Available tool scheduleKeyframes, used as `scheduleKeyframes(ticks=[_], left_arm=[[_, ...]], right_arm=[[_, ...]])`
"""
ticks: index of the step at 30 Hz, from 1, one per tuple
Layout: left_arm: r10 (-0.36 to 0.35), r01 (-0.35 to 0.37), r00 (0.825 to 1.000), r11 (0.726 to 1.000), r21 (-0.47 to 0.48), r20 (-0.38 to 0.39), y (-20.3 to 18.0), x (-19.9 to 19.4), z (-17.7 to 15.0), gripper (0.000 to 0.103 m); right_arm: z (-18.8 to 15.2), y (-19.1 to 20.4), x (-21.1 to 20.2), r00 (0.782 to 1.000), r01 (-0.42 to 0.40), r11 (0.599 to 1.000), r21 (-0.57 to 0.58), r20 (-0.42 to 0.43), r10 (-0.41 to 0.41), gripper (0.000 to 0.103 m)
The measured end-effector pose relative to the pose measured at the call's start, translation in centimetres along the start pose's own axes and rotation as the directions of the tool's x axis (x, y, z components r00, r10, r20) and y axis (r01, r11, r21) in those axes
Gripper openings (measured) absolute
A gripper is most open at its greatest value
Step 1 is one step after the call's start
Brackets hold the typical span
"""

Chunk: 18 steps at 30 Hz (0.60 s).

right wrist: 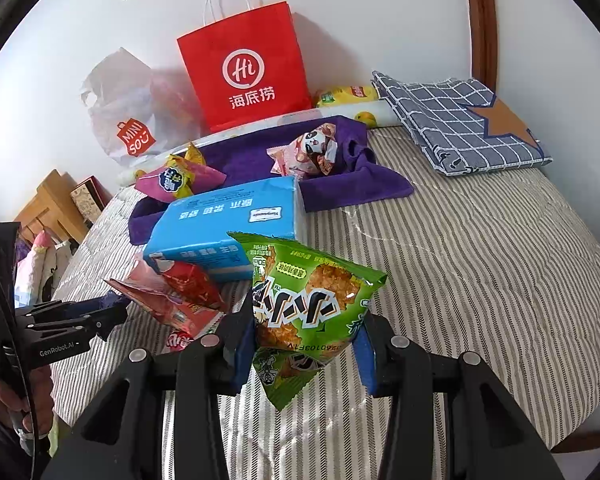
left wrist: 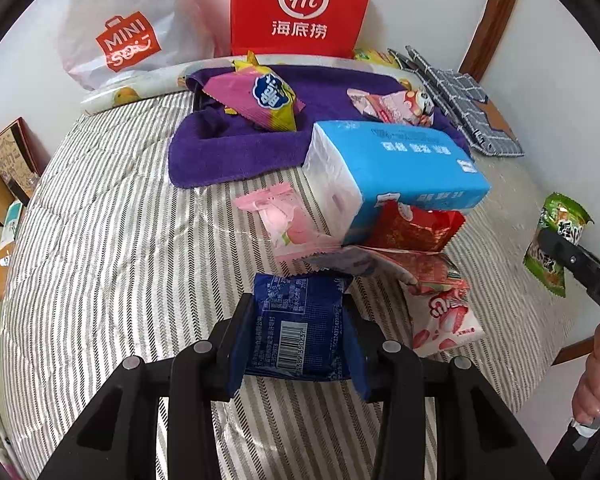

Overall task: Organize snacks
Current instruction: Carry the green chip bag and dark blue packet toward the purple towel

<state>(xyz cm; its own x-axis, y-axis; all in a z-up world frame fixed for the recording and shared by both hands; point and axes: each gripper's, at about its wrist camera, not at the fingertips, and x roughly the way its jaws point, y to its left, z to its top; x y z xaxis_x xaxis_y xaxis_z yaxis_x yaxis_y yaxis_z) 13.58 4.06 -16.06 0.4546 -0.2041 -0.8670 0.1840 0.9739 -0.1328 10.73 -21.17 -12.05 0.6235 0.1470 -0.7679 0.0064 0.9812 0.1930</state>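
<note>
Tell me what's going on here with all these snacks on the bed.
A person is sorting snacks on a striped bed, a gripper in each hand. The left gripper is shut on a dark blue packet; the right gripper is shut on a green snack bag. More packets lie around a blue tissue pack, some on a purple towel.

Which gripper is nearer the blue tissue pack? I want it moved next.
Left. The left gripper, shut on a dark blue packet, sits just before the blue tissue pack; the right gripper, holding a green snack bag, hangs farther aside.
</note>
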Motion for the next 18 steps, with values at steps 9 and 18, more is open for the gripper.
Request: scheduleKeyframes(ticks=[9,18], left_arm=[[-0.018,0.018,0.999,1.0,-0.011,0.051,0.3,-2.4,-0.6,0.039],[-0.047,0.049,0.994,0.999,-0.012,0.096,-0.2,-4.4,-0.5,0.039]], right_arm=[[-0.2,1.0,-1.7,0.999,-0.013,1.0,-0.013,0.029,0.013,0.042],[-0.1,1.3,-3.3,0.998,-0.038,0.999,-0.011,0.055,0.038,0.042]])
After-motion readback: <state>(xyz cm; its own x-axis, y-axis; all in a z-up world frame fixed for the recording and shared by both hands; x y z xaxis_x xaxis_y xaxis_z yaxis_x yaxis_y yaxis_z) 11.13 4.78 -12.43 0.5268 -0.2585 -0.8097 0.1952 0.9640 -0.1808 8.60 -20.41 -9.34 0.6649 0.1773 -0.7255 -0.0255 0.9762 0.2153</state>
